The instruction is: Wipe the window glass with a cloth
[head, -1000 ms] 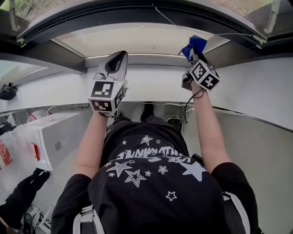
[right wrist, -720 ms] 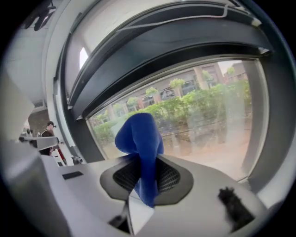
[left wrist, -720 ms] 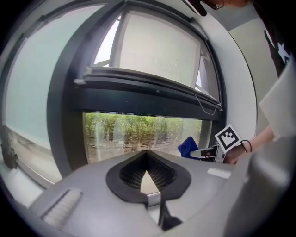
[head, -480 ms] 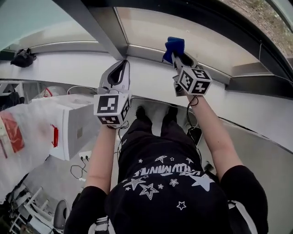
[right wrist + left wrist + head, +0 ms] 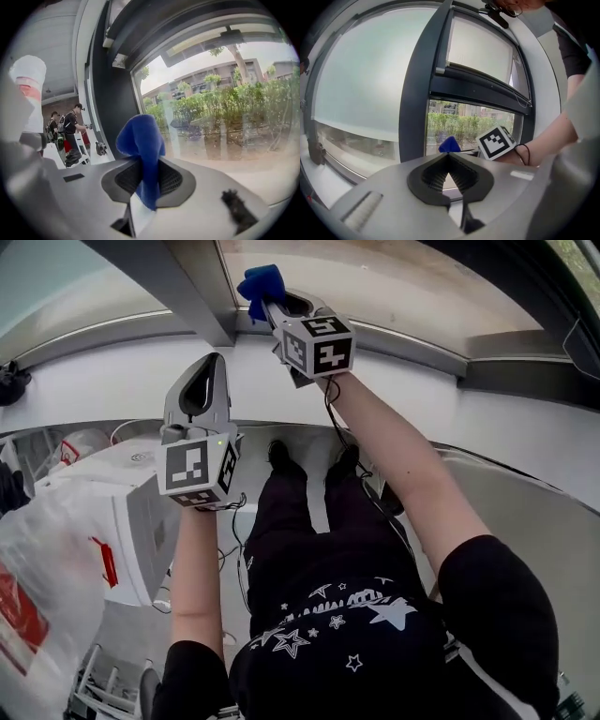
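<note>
While my right gripper [image 5: 270, 302] is raised to the window, the blue cloth [image 5: 261, 283] sits pinched in it, jaws closed tight on the fabric. The right gripper view shows the cloth [image 5: 140, 140] bunched above the jaw tips, with a tail hanging down between them. It's at the lower left corner of the clear window glass [image 5: 394, 282], just beside the dark frame post [image 5: 183, 277]. Can't tell if the cloth touches the glass.

Through the glass [image 5: 225, 117] I see hedges and buildings outside. The right gripper [image 5: 142, 161] has nothing else in it. My right forearm runs up to it, with a black cable [image 5: 330, 418] trailing from the wrist.

My left gripper [image 5: 210, 360] is held lower and to the left, well apart from the cloth, pointing up at the white sill [image 5: 112, 376]. In the left gripper view its jaws are closed tip to tip with nothing between them [image 5: 449, 155]. The cloth [image 5: 450, 144] shows beyond them, by the frame post [image 5: 417, 93]. A frosted pane [image 5: 356, 84] lies left of that post.

Below, my shoes [image 5: 279, 456] stand on the floor by the wall. A white box [image 5: 127, 512] and a plastic bag [image 5: 37, 587] are at my left side. People [image 5: 72, 124] stand further back in the room, seen at the left of the right gripper view.
</note>
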Motion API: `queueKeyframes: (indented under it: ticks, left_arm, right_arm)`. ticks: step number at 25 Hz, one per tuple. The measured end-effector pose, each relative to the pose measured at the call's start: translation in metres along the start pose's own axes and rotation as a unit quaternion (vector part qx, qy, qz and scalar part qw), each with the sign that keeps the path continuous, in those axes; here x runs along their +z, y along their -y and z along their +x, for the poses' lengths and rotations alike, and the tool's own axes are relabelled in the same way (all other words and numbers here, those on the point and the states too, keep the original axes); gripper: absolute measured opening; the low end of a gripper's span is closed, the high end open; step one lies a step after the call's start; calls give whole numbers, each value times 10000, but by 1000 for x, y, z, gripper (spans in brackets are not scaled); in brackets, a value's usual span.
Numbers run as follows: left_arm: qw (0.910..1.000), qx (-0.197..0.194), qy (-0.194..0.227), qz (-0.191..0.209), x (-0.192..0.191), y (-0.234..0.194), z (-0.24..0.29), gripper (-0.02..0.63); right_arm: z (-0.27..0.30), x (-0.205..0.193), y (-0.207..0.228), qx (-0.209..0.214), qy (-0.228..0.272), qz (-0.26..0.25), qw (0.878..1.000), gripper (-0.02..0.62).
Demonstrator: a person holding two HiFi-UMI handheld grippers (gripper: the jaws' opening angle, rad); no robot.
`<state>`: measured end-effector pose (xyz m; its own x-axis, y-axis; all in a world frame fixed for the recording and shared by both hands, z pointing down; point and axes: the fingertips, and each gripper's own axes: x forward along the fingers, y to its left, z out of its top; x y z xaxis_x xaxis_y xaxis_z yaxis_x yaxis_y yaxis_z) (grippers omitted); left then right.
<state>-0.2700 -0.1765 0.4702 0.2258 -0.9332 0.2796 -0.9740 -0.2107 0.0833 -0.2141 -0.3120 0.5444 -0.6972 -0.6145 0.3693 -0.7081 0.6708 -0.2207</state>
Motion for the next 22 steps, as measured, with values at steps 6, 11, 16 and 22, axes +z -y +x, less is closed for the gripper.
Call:
queueKeyframes:
  ticks: [6,11,16,22]
  left_arm:
    - [9999,47,-65,-100,-18,2,10,9]
    - [9996,-6,-271,-109,-32,14,24,9]
    - [9991,-171,-382,31,-29,46,48,9]
    - [9972,-588,-435,176,-25,112,79,8]
  right_arm:
    - [33,6,7,61,258,78,9996,75]
    - [28,7,27,-1,342,150,9993,74]
    - [-12,-4,70,-177,302,265,9990,75]
    - [-84,-31,140,-630,299,367,9969,75]
